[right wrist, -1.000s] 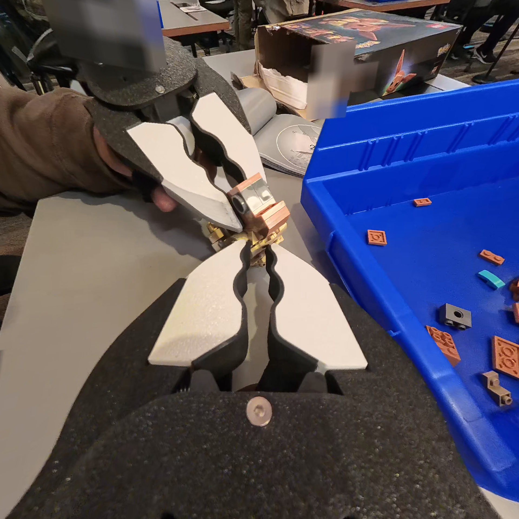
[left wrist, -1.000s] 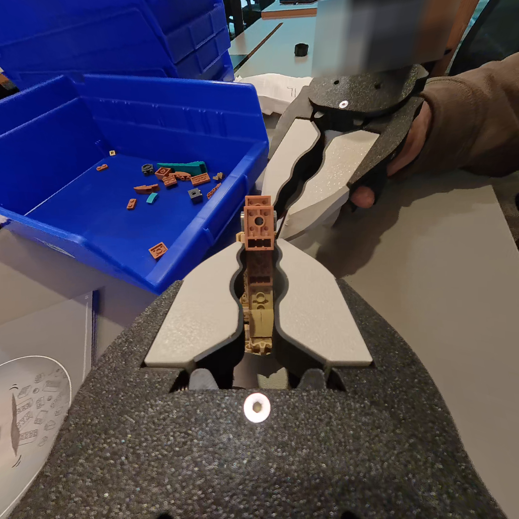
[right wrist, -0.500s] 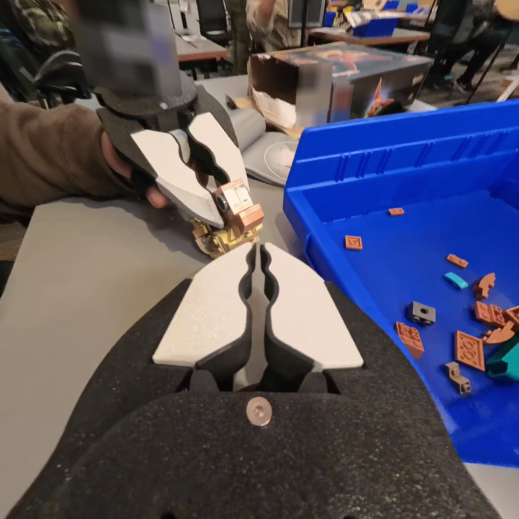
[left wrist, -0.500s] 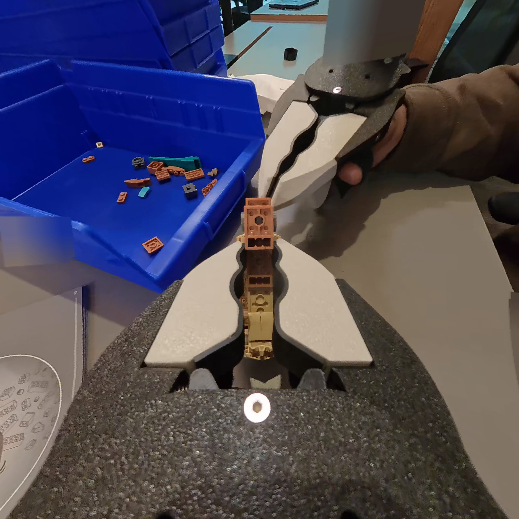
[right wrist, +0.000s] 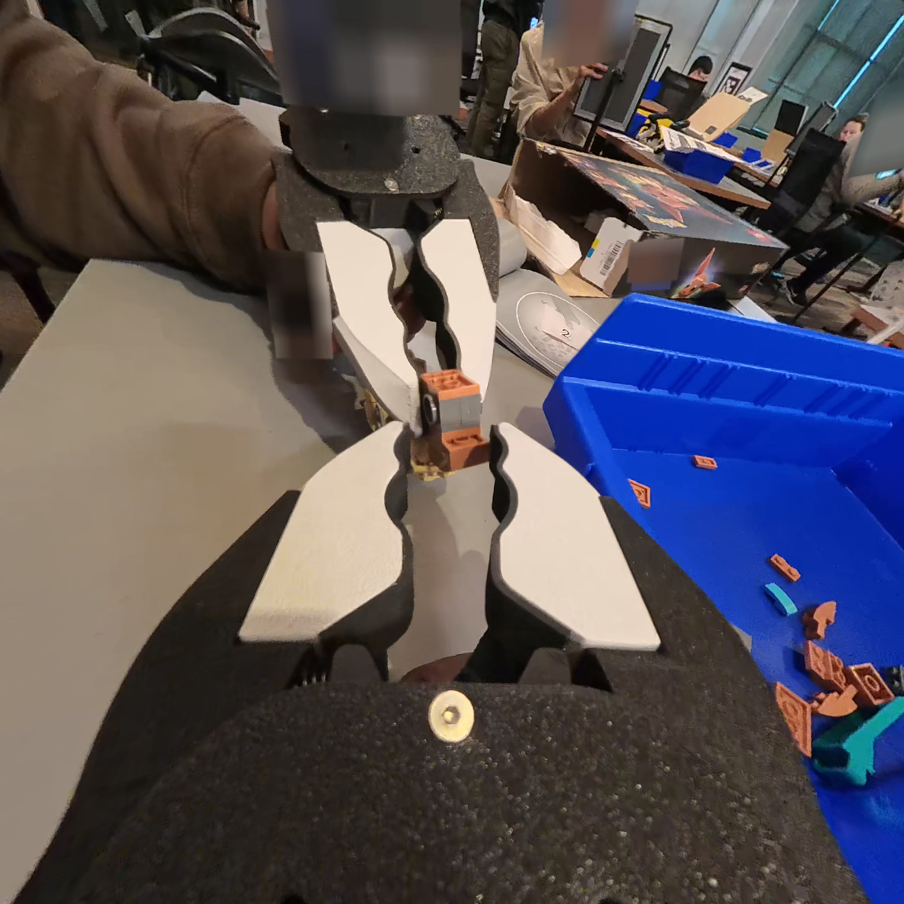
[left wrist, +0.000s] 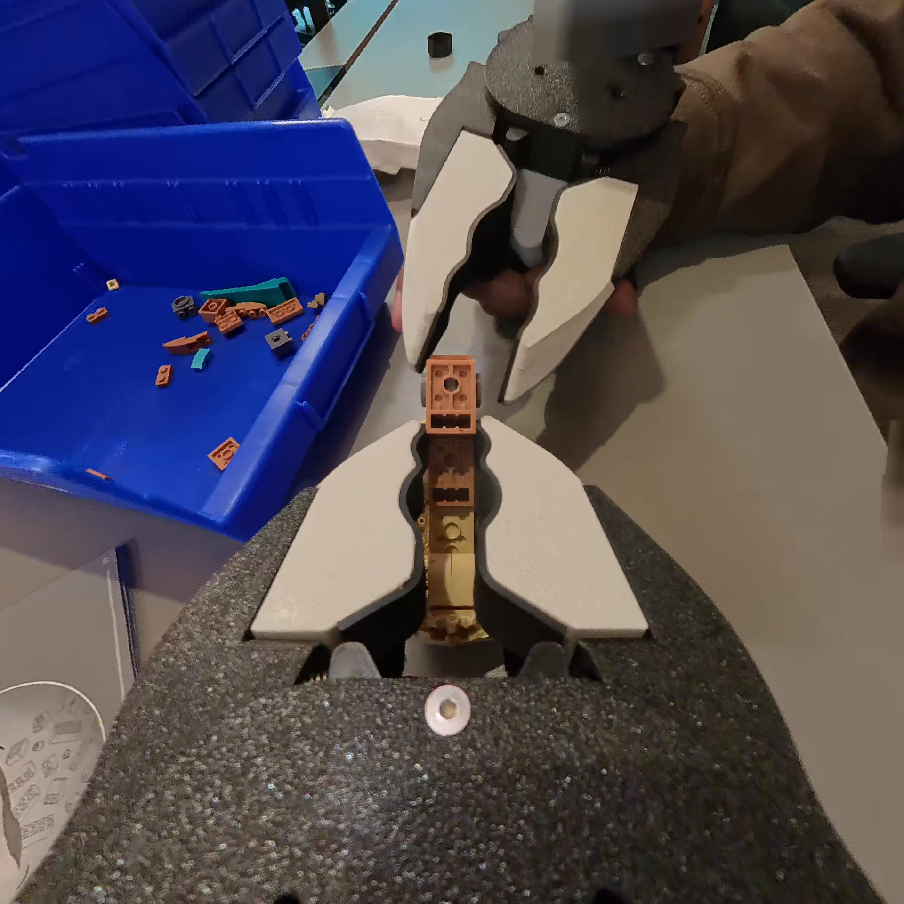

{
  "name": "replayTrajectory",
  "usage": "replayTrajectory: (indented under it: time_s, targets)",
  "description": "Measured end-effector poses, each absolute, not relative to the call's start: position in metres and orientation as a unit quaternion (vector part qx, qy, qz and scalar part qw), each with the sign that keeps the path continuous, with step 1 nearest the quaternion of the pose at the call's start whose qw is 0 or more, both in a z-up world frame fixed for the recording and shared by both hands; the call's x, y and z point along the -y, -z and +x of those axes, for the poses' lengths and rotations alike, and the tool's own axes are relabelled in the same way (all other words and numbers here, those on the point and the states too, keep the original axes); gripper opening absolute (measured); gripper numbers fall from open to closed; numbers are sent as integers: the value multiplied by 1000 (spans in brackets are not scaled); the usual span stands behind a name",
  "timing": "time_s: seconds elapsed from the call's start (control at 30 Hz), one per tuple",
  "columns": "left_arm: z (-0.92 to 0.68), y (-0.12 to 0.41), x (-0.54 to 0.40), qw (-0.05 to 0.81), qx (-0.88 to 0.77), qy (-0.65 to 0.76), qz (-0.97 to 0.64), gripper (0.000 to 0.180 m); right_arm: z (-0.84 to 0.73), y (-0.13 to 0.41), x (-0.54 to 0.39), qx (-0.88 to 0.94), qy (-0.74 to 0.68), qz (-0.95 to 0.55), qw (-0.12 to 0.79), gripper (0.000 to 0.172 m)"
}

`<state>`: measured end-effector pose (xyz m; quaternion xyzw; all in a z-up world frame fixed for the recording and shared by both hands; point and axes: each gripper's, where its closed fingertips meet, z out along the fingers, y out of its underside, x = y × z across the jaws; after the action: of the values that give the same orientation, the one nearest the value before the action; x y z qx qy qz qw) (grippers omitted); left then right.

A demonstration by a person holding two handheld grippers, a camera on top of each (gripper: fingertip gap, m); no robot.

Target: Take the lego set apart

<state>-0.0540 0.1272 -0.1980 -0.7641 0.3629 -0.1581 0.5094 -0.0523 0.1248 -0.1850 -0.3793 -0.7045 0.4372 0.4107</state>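
While left tongs (left wrist: 450, 430) pinch brick assembly (left wrist: 450, 391), right tongs (right wrist: 447, 435) spread around its tip.

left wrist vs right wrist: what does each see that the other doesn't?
Left wrist only: brick model's underside running back between the left gripper's pressing fingers; black ring on the far table.

Right wrist only: printed box, people at desks, model's grey side.

Both: blue bin of loose bricks, booklet, right gripper open at the model.

Glossy plastic bin (left wrist: 303, 440), matt table (left wrist: 709, 489)
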Motion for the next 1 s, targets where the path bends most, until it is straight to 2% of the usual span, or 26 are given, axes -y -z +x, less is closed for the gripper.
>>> replayTrajectory:
  time_s: [0.1, 0.23, 0.57, 1.0]
  targets:
    - [-50, 199, -126, 507, -380, 144, -760, 17, -53, 183, -119, 711, -432, -360, 423, 30]
    - [-48, 201, -125, 505, -406, 108, -754, 17, -53, 187, -118, 720, -411, -352, 434, 22]
    - [-71, 204, -131, 484, -380, 76, -785, 25, -55, 201, -136, 696, -427, -460, 350, 21]
    - [-73, 220, -129, 443, -520, -156, -713, 17, -52, 220, -136, 781, -260, -332, 462, 21]
